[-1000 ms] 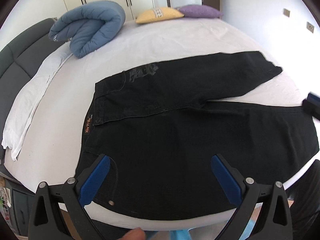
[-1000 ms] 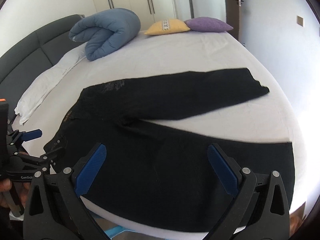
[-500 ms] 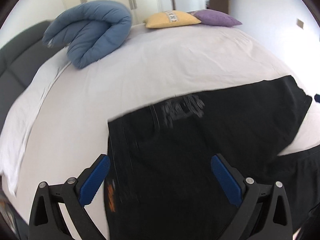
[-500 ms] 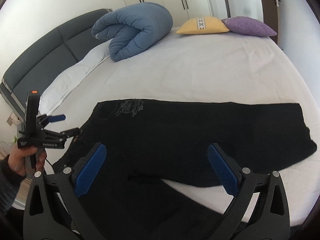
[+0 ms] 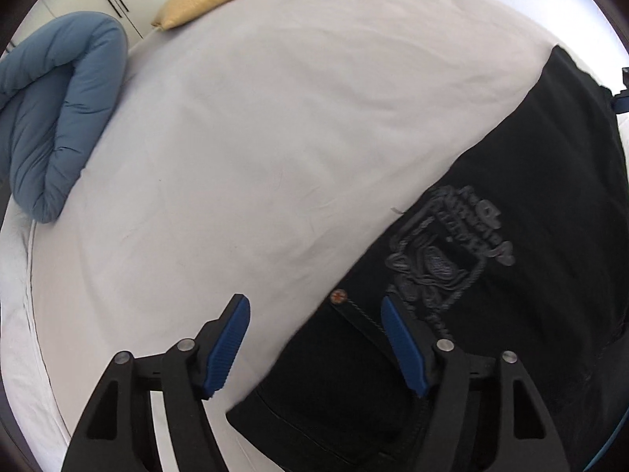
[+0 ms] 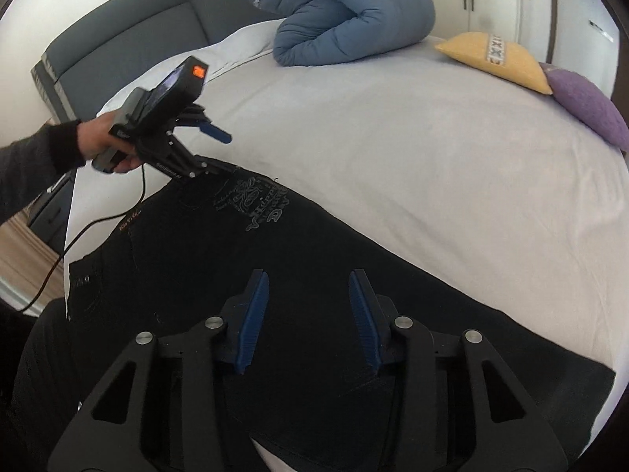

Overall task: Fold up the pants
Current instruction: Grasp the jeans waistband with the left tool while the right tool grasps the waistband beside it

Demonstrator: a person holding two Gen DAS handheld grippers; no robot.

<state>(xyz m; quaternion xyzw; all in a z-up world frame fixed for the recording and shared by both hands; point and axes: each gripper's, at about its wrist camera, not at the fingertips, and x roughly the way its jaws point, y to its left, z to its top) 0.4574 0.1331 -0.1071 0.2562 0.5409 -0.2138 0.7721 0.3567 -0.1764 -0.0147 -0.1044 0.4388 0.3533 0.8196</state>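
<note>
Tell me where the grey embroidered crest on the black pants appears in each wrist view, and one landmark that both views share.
Left wrist view: the grey embroidered crest lies right of centre, just above the left gripper's right finger.
Right wrist view: the crest lies left of centre, directly below the other handheld gripper.
Shared landmark: the rolled blue duvet on the white bed sheet.

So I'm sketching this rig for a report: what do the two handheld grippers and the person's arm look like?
Both grippers have black skeletal frames with silver pivot pins and ribbed blue pads: the left gripper and the right gripper. In the right wrist view, the left unit carries a dark box with an orange light and trails a black cable. The sleeve is dark grey.
</note>
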